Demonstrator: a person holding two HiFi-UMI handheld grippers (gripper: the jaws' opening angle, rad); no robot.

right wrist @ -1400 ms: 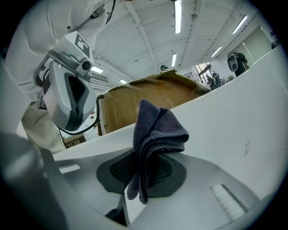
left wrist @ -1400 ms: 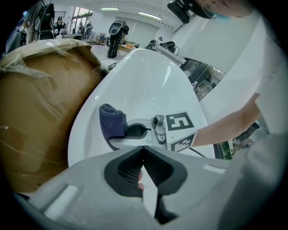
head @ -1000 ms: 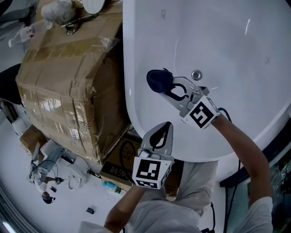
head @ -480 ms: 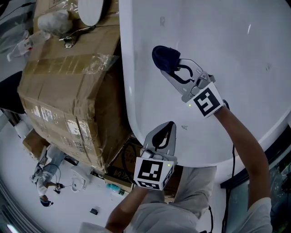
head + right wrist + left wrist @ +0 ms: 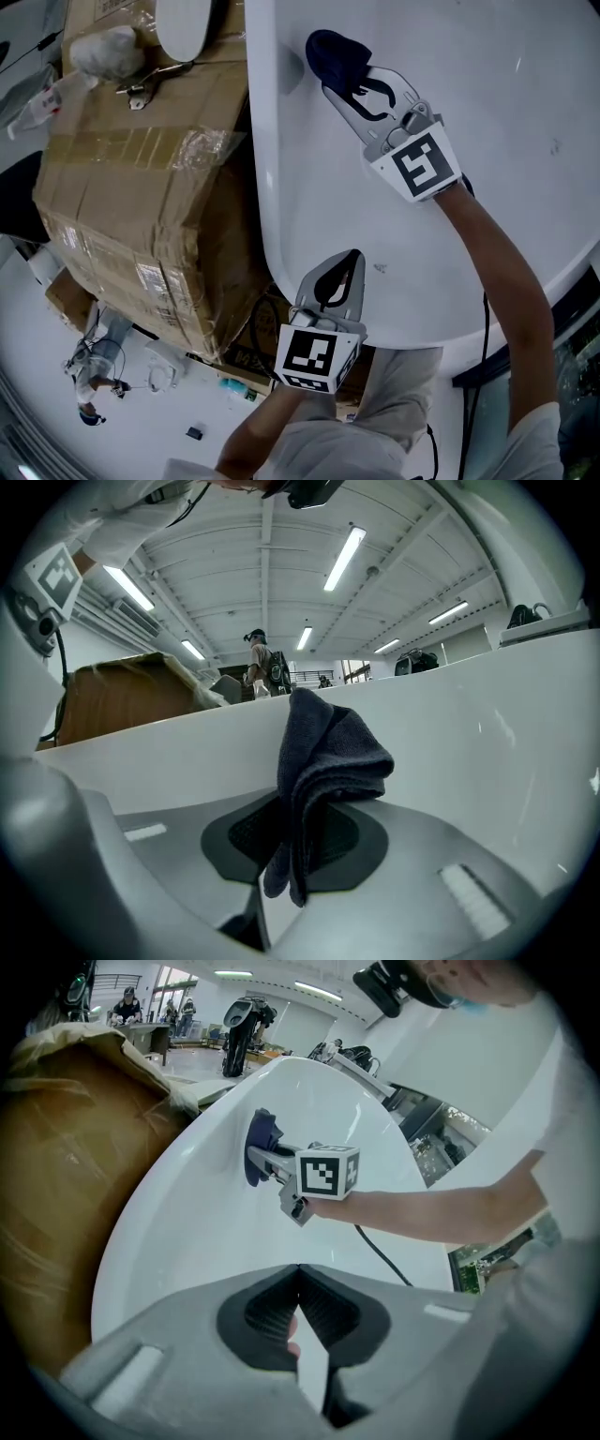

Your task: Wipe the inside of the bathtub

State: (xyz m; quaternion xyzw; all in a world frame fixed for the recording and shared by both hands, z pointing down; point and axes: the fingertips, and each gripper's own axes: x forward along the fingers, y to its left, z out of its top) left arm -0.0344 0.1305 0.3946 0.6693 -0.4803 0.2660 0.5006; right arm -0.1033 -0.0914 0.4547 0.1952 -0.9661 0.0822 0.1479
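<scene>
- The white bathtub point(image 5: 525, 112) takes up most of the room in front of the person. Its smooth inner wall curves up to a rim that runs right alongside a big box.
- That cardboard box point(image 5: 141, 206) stands just beside the tub's outer wall. It is brown and taped, with plastic wrap crinkled over its top.
- The person's right forearm point(image 5: 497, 272) reaches out over the tub's near end and down into the basin.
- The right tongs point(image 5: 349, 77) point toward the side of the tub nearest the box. They are clamped on a dark cloth, which the right gripper view shows bunched between the two pads with a fold hanging down.
- The left tongs point(image 5: 345, 261) hang over the tub's near rim, well apart from the cloth. Their tips are pressed together with nothing between them.
- The dark blue cloth point(image 5: 333, 52) sits high on the tub's inner wall, just below the rim on the box side, and from the left gripper view it looks pressed against the white surface.
- On top of the box lie a round white object point(image 5: 187, 23), a plastic-wrapped bundle point(image 5: 103, 47) and a small metal tool point(image 5: 150, 75).
</scene>
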